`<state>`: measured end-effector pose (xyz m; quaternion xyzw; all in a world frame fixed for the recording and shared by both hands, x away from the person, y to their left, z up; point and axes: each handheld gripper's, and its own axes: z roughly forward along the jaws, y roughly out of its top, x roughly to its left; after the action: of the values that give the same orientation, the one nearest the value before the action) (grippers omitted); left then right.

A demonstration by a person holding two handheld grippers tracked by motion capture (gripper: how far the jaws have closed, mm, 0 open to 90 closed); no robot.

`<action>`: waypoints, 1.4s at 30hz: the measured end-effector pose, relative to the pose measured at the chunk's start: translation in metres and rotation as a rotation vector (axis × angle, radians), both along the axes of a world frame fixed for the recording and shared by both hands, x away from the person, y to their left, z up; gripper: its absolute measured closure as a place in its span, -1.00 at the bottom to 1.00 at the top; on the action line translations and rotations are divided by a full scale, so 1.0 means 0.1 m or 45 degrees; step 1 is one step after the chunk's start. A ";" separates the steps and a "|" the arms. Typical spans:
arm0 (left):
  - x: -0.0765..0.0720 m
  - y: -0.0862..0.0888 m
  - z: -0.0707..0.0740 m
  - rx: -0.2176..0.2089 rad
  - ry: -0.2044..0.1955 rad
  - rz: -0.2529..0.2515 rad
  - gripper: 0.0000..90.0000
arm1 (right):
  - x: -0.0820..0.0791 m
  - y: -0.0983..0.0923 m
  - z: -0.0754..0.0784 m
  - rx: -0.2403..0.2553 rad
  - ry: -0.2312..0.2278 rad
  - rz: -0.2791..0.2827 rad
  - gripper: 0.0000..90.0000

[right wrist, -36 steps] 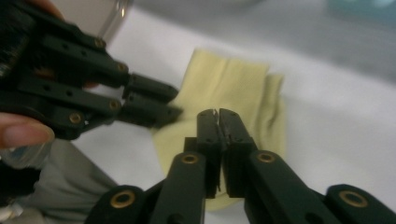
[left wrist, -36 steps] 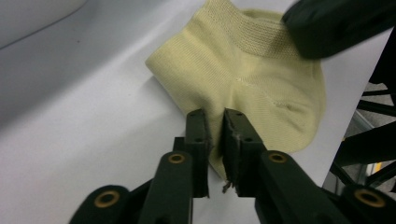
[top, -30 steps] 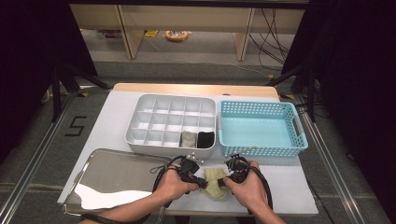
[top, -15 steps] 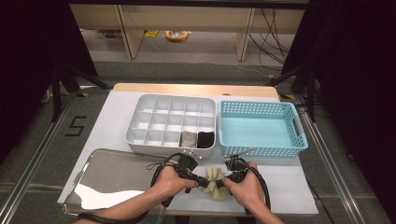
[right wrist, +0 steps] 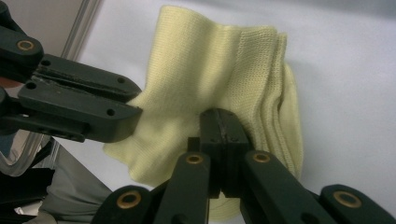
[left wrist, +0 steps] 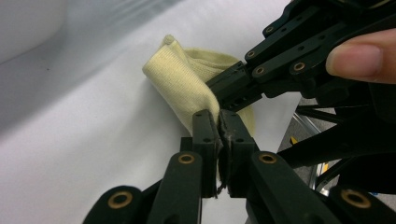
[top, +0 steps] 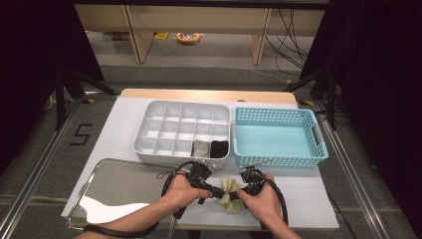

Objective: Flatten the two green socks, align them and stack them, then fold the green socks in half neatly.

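**Yellow sock pinched from both sides near the tabletop's front edge**

The pale yellow sock (top: 229,193) sat at about 6 o'clock on the white tabletop (top: 308,199), close to its near edge, bunched into folds between the two hands. Bare white surface lay open toward 3 o'clock of it; toward 9 o'clock a shiny metal tray (top: 114,186) lay just beside it, and toward 12 o'clock the front walls of the bins stood near.

The left gripper (top: 215,190) came in from 9 o'clock, its jaws together and clamped on a thin fold of the sock, as the left gripper view showed (left wrist: 218,128). The right gripper (top: 242,191) came in from 3 o'clock; in the right gripper view its jaws (right wrist: 223,126) were pressed together on the knitted cloth, with the left gripper's jaws biting the sock's edge at 9 o'clock. The two sets of jaws met the sock almost tip to tip.

Farther out, a white divided organizer (top: 171,124) stood at 12 o'clock, with a grey rolled sock (top: 201,148) and a black one (top: 218,148) in adjoining compartments of its front row. A turquoise slotted basket (top: 278,119) stood just beside it at 1 o'clock. On the floor at 10 o'clock, black tape formed the figure "5" (top: 79,135).
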<state>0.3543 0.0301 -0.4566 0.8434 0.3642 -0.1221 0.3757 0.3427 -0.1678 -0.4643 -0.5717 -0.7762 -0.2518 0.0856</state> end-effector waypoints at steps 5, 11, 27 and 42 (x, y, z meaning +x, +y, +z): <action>0.00 0.01 0.00 -0.002 -0.004 -0.003 0.90 | 0.01 -0.01 -0.03 0.010 -0.062 0.028 1.00; 0.01 0.01 0.02 -0.002 0.003 -0.004 0.90 | 0.01 -0.02 -0.04 0.024 -0.063 0.036 1.00; 0.07 0.02 0.06 -0.006 0.040 0.017 0.91 | 0.03 0.05 -0.04 0.006 -0.070 0.034 1.00; 0.08 0.06 0.12 0.013 0.022 0.024 0.91 | 0.02 0.12 0.01 0.067 -0.008 -0.047 0.97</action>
<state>0.3619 0.0362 -0.4450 0.8407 0.3762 -0.1240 0.3693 0.3445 -0.1558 -0.4634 -0.5828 -0.7588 -0.2755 0.0933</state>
